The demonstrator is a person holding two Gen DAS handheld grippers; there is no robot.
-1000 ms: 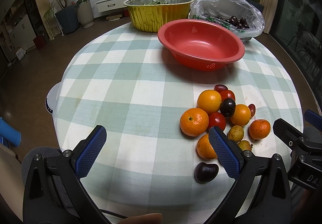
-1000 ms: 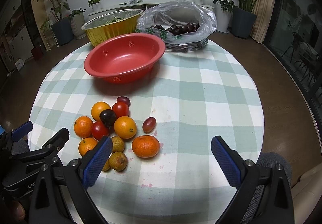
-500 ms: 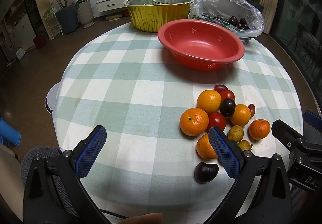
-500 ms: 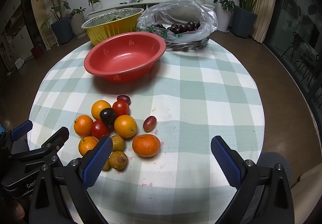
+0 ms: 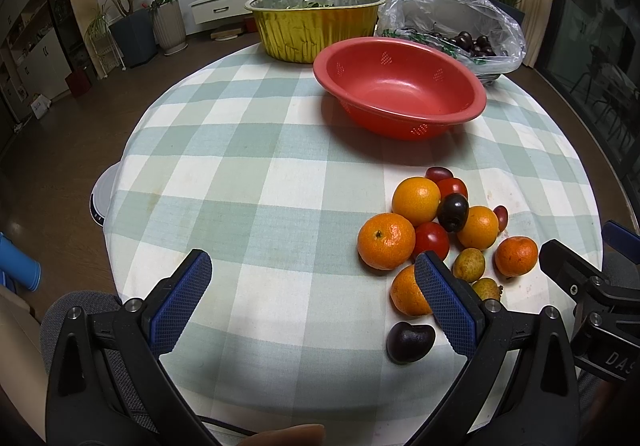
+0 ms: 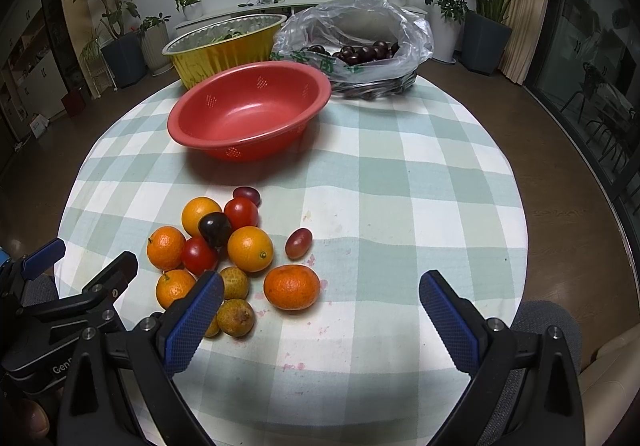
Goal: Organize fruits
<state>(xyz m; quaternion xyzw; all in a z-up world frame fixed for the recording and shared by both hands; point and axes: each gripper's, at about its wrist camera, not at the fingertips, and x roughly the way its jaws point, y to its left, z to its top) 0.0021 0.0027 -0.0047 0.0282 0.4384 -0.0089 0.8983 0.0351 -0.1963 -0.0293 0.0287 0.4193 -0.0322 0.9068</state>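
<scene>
On the green-and-white checked tablecloth (image 6: 400,173) lie five round orange citrus fruits (image 6: 292,287), two glossy red cherry tomatoes (image 6: 241,213), two dark purple-black cherries (image 5: 411,342), two oval reddish-purple grapes (image 6: 298,243) and three small yellow-brown speckled fruits (image 6: 235,317). Behind them stand one red perforated plastic basin (image 6: 248,111), one gold foil tray (image 6: 224,45) and one clear plastic bag of dark cherries (image 6: 360,41)
</scene>
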